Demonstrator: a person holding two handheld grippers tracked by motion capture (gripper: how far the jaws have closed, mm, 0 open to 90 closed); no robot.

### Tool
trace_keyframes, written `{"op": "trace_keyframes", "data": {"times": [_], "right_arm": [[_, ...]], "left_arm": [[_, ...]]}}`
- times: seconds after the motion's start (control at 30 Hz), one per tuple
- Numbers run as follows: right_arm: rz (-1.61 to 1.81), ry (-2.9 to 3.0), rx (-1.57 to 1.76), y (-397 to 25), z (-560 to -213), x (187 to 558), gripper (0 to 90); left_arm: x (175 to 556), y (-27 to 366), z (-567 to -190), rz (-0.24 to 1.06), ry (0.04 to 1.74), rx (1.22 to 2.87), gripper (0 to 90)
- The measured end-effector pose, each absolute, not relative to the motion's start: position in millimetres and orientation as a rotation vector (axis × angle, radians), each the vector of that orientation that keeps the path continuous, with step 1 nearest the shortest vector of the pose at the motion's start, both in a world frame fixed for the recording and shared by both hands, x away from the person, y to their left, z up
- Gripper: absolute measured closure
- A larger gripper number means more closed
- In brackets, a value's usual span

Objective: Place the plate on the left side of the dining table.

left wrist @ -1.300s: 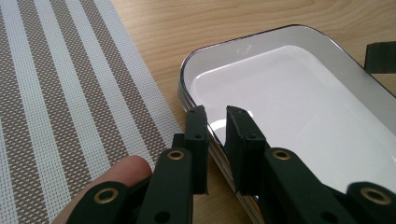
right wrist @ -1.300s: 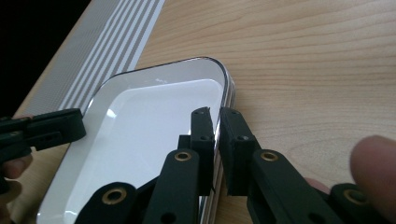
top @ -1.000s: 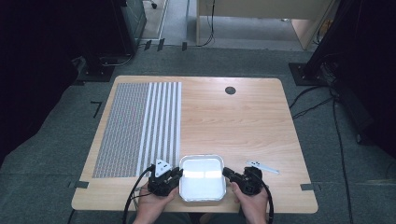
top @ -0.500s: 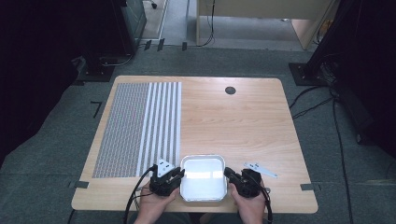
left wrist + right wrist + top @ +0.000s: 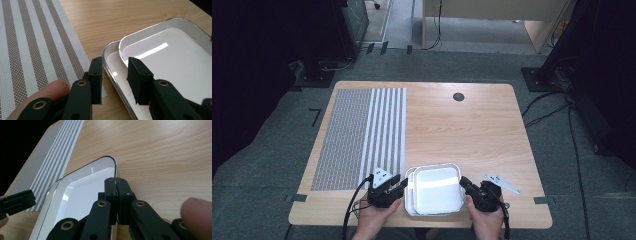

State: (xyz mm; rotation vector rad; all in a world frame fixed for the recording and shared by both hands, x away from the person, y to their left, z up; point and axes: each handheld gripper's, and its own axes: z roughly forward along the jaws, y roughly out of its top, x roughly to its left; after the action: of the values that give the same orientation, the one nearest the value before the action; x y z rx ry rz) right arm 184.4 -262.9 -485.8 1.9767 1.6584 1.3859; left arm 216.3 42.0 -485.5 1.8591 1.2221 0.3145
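Two white trays w/ rounded corners and glossy, metal-looking rims are sitting stacked at the near edge of the surface (image 5: 472, 130), the upper tray (image 5: 437, 189) shifted a bit off the lower tray (image 5: 113, 62), whose rim is peeking out at the left. The right gripper (image 5: 468, 184) is pinching the upper tray's right rim, its black fingers (image 5: 111, 188) pressed together on the thin edge. The left gripper (image 5: 401, 184) is sitting at the stack's left side, fingers (image 5: 96, 75) parted approx. a rim's width and straddling the lower tray's edge, not clamped. Left of the trays a woven placemat (image 5: 362, 130) is lying flat, fine mesh plus white stripes. The surface is light wood-grain, w/ a round dark grommet (image 5: 458, 96) far back.
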Motion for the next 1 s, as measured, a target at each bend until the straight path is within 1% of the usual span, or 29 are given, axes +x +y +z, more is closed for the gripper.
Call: {"op": "trace_keyframes", "data": {"times": [0.1, 0.13, 0.17, 0.23, 0.5, 0.6, 0.73, 0.87, 1.0], "right_arm": [[1.365, 1.651, 1.969, -269, -486, 184, 88.3], [1.392, 1.667, 1.954, -270, -485, 182, 81.0], [1.392, 1.667, 1.954, -270, -485, 182, 81.0], [1.362, 1.666, 1.905, -270, -484, 180, 77.3], [1.303, 1.678, 1.877, -274, -476, 168, 77.5], [1.279, 1.713, 1.848, -274, -476, 161, 75.0], [1.249, 1.752, 1.836, -270, -478, 156, 75.0], [1.198, 1.76, 1.83, -265, -478, 151, 75.2], [1.168, 1.767, 1.818, -262, -477, 147, 75.1]], "left_arm": [[216, 39, -486, 0.306, 1.219, 1.86, 64.9], [216, 37, -486, 0.3, 1.215, 1.863, 64.8], [217, 36, -485, 0.294, 1.213, 1.865, 64.8], [218, 33, -485, 0.278, 1.204, 1.872, 64.7], [225, 16, -486, 0.264, 1.194, 1.915, 64.9], [227, 12, -488, 0.265, 1.207, 1.926, 64.1], [226, 6, -489, 0.263, 1.207, 1.934, 63.2], [224, 1, -490, 0.32, 1.203, 1.951, 59.2], [226, -1, -492, 0.335, 1.22, 1.953, 58.8]]}}
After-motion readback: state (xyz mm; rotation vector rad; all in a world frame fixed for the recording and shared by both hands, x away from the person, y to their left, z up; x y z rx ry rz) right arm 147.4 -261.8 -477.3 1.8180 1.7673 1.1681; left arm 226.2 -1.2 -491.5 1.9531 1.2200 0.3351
